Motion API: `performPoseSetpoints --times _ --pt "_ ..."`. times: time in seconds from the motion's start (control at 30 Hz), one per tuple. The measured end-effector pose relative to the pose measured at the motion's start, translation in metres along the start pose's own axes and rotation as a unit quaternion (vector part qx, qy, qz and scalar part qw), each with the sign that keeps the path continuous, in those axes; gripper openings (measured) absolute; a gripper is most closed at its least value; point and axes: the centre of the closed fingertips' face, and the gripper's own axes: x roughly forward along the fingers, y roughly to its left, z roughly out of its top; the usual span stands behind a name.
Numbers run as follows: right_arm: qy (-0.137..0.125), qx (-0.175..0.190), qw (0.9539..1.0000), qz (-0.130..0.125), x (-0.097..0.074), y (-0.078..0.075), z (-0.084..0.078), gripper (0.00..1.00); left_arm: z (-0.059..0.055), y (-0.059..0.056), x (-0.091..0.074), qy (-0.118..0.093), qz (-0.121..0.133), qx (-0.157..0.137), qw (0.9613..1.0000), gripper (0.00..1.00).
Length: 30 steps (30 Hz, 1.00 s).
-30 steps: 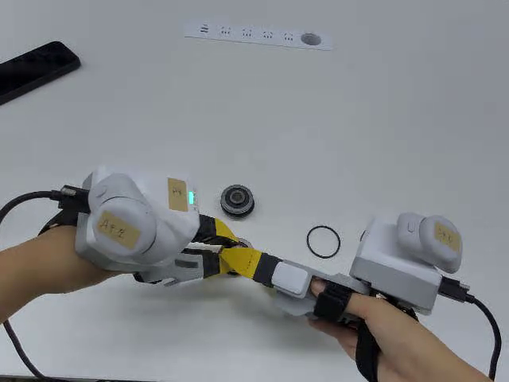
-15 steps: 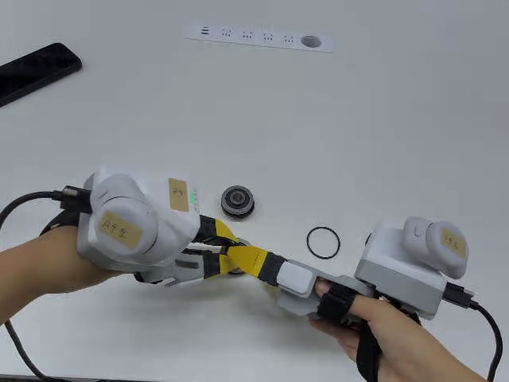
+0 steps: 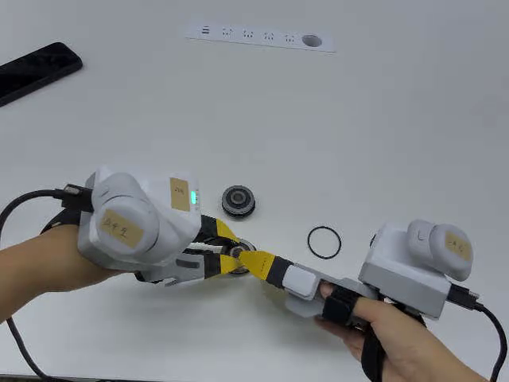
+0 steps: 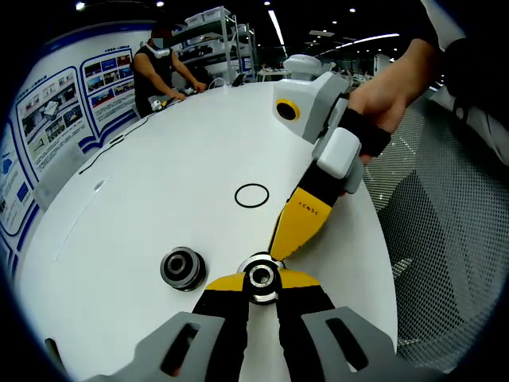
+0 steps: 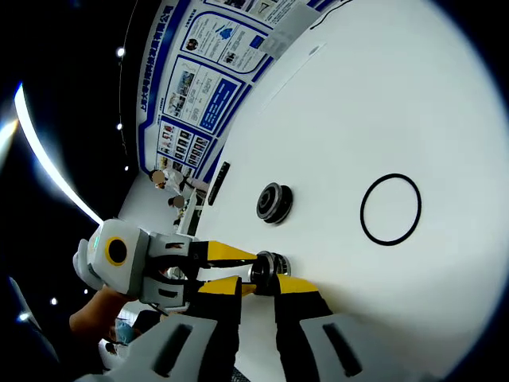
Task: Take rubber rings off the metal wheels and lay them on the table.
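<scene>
The person is clamping a metal wheel (image 4: 261, 275) just above the table (image 3: 382, 119) in the shut jaws of the left gripper (image 3: 229, 256), while the right gripper (image 5: 266, 282) is nosing its jaws against the wheel's rim; I cannot tell whether they are gripping anything. One rubber ring (image 3: 324, 242) is already lying flat nearby, with a second wheel (image 3: 237, 200) beside it. The next move looks like pinching this wheel's ring and peeling it off sideways.

One wheel (image 4: 261, 276), small and silvery with a dark hub, sits pinched between the yellow tips of the left claw (image 4: 261, 283), and the right claw (image 5: 265, 282) straddles it as well. A second wheel (image 3: 237, 200) lies flat on the bench, dark round its rim. A thin black ring (image 3: 324, 242) lies flat to that wheel's right, apart from both wheels.
</scene>
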Motion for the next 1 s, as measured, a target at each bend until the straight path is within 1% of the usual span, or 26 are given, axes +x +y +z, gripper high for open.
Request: performPoseSetpoints --times 0.07,0.2,0.23,0.33,0.4,0.43,0.47,0.67,0.8,1.0 --pt "0.001 0.007 1.0000 -0.007 0.001 -0.005 0.001 0.13 0.000 0.000 0.000 0.000 0.000 0.000 1.0000 0.13" --pt "0.004 0.008 0.9998 -0.017 0.001 -0.012 0.001 0.03 0.000 0.000 0.000 0.001 -0.001 0.001 1.0000 0.13" --pt "0.004 0.017 0.9997 -0.014 0.002 -0.012 0.001 0.03 0.000 0.000 0.000 0.001 -0.001 0.001 1.0000 0.13" --pt "0.003 0.017 0.9997 -0.014 0.000 -0.011 0.002 0.02 0.000 0.000 0.000 0.001 -0.001 0.001 1.0000 0.13" --pt "0.006 0.020 0.9996 -0.019 0.000 -0.011 0.002 0.02 0.000 0.000 0.000 0.001 -0.001 0.000 1.0000 0.13" --pt "0.007 0.017 0.9996 -0.021 0.000 -0.011 0.002 0.02 0.000 0.000 0.000 0.001 -0.001 0.000 1.0000 0.13" --pt "0.010 0.005 0.9996 -0.025 0.000 -0.010 0.002 0.02 0.000 0.000 0.000 0.002 -0.001 -0.001 1.0000 0.13" --pt "0.014 -0.004 0.9994 -0.030 0.000 -0.004 0.002 0.01 0.000 -0.001 0.000 0.003 0.000 0.002 1.0000 0.13" --pt "0.021 -0.021 0.9990 -0.033 0.003 -0.001 0.001 0.01 0.001 -0.001 0.000 0.007 0.000 0.003 1.0000 0.13" --pt "0.024 -0.033 0.9985 -0.037 0.005 -0.001 0.000 0.01 0.000 -0.001 0.000 0.007 0.000 0.002 1.0000 0.13"
